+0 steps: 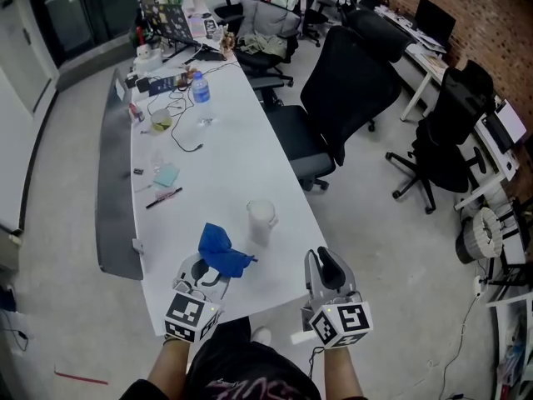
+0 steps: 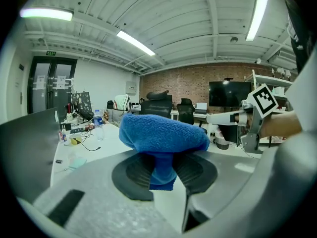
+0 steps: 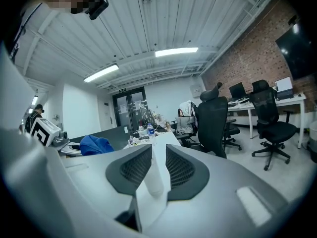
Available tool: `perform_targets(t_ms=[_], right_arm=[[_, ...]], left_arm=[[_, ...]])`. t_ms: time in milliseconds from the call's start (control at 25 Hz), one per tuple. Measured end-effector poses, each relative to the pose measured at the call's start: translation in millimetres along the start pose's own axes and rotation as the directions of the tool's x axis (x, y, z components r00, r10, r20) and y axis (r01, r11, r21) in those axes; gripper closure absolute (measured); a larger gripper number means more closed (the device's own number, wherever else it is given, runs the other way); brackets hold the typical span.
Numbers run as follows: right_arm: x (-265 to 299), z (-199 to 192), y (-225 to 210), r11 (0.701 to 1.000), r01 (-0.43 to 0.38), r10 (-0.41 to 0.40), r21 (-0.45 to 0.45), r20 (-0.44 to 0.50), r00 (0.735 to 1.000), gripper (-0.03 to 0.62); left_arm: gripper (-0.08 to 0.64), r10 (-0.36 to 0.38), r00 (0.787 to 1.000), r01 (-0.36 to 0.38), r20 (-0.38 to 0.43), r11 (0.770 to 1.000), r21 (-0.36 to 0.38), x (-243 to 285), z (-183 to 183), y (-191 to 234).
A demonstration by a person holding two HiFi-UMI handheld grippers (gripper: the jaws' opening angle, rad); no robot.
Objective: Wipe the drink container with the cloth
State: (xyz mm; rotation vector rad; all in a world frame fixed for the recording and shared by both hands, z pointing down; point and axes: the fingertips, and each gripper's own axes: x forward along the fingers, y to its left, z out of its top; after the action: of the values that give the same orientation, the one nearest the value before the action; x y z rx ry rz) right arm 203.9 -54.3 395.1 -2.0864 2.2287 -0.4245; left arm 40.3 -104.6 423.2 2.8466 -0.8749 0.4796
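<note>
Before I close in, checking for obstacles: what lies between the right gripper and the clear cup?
Nothing; only bare table separates the right gripper from the clear cup in the head view. It shows straight ahead in the right gripper view.

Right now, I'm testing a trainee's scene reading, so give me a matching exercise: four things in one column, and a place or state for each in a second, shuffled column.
Things:
1. blue cloth
2. clear cup
3. water bottle
4. black office chair

Places or states:
A. on the floor beside the table
B. clamped in the left gripper
C. upright far up the table
D. upright at the table's near end, touching no gripper

Pairs: 1-B, 2-D, 3-C, 4-A
</note>
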Motion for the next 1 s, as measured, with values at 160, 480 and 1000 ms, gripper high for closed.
perform_targets(t_ms=[160,480,1000], right_arm=[[17.7,-5.1,4.9,1.000,-0.024,0.024,0.010,-0.020,1.000,0.484],[53.8,-12.7,18.4,0.997,-0.076,0.075,0.001,-0.058,0.995,0.422],[111.2,-26.2,40.8,0.988,-0.150,0.145,-0.032,-0.119,0.982,0.344]], left_arm=[[0.454,-0.005,1.000,0.004,-0.017,1.000,-0.017,6.7,-6.7,7.4],[0.454,-0.028,0.999,0.027,-0.032,0.999,-0.042,20.3,-14.0,18.8],[0.453,-0.051,0.998,0.048,-0.048,0.997,-0.069,31.1,-34.3,36.0]])
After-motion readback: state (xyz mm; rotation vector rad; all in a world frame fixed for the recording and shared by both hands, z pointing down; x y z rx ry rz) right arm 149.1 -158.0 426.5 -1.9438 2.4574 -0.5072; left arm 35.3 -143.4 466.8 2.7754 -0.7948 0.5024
